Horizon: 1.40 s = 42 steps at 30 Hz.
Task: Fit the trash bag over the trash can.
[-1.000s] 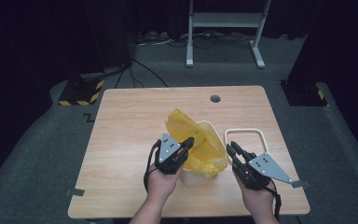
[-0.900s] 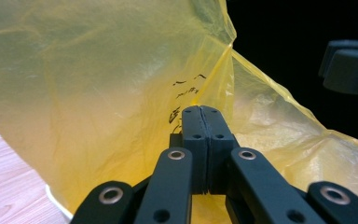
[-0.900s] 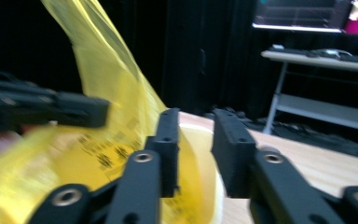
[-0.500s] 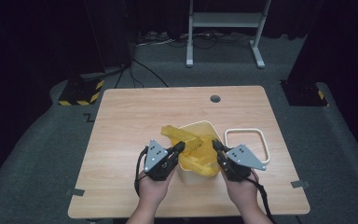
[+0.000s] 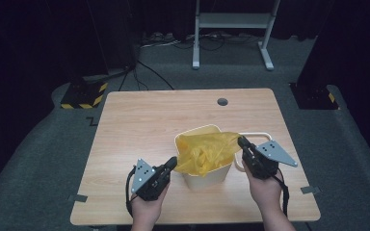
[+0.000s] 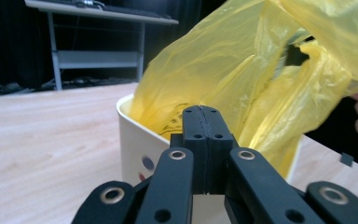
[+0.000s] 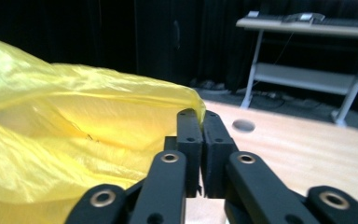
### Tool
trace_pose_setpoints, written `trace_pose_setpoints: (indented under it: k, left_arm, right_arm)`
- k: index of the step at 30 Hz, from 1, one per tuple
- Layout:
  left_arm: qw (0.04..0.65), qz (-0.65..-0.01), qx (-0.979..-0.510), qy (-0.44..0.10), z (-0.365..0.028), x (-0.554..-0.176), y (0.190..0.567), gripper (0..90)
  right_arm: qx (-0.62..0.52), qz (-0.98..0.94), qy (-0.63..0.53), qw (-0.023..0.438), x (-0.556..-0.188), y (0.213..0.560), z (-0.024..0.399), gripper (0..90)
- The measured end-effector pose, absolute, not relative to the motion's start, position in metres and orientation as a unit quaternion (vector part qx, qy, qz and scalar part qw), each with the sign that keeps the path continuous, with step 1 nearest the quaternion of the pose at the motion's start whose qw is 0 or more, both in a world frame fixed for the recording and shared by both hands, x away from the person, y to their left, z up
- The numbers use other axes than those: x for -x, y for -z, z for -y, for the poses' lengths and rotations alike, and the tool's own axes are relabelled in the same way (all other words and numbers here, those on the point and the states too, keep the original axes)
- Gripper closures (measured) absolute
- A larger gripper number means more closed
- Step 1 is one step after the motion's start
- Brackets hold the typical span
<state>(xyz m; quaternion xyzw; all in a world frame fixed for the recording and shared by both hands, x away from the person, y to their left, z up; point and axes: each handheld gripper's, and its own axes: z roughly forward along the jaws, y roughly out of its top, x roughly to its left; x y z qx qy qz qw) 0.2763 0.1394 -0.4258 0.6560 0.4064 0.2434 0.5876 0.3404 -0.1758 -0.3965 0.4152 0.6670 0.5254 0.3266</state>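
Bag [image 5: 206,150] stretched left-right across the bin [image 5: 207,177], centre frame; left gripper [image 5: 173,162] pinches its left edge; right gripper [image 5: 241,142] pinches its right edge, jaws just parting slightly.

A thin, translucent yellow plastic bag [image 5: 206,151] sits crumpled in a cream, square-mouthed bin [image 5: 207,177] that stands upright between the left gripper [image 5: 172,163] and the right gripper [image 5: 241,142]. The bag's film bulges above the bin's rim and is stretched sideways: one edge runs to the left gripper's tips, just in front of and below them at the bin's near corner, and the opposite edge is drawn out over the rim to the right gripper's tips, where a fold [image 7: 196,105] lies pinched between its jaws. In the left gripper view the bag [image 6: 261,79] rises wrinkled and glossy right behind the closed jaws, above the bin's wall [image 6: 137,140].
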Motion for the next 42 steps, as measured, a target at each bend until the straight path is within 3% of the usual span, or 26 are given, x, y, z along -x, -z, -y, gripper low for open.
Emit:
trace_pose_setpoints:
  k: [4, 8, 16, 28, 31, 37, 42]
  left_arm:
    - [0.583, -0.400, -0.663, -0.245, -0.133, -0.272, 0.429, 85.4]
    - [0.579, -0.394, -0.668, -0.254, -0.128, -0.271, 0.430, 81.9]
    - [0.572, -0.383, -0.678, -0.257, -0.123, -0.269, 0.432, 78.9]
    - [0.566, -0.373, -0.688, -0.259, -0.122, -0.266, 0.434, 78.7]
    - [0.569, -0.376, -0.685, -0.256, -0.122, -0.267, 0.435, 78.7]
    - [0.574, -0.378, -0.682, -0.251, -0.121, -0.265, 0.435, 78.7]
    - [0.573, -0.377, -0.683, -0.251, -0.121, -0.266, 0.435, 78.3]
  right_arm:
    - [-0.407, -0.663, -0.534, 0.331, -0.330, 0.397, 0.173, 67.5]
    - [-0.385, -0.651, -0.554, 0.347, -0.311, 0.383, 0.169, 65.2]
    - [-0.351, -0.657, -0.591, 0.310, -0.294, 0.370, 0.142, 52.4]
    - [-0.345, -0.671, -0.583, 0.300, -0.300, 0.371, 0.124, 48.3]
    - [-0.346, -0.682, -0.572, 0.297, -0.298, 0.385, 0.125, 54.9]
    - [-0.349, -0.696, -0.553, 0.296, -0.291, 0.403, 0.132, 88.7]
    - [-0.365, -0.684, -0.556, 0.300, -0.281, 0.408, 0.150, 90.0]
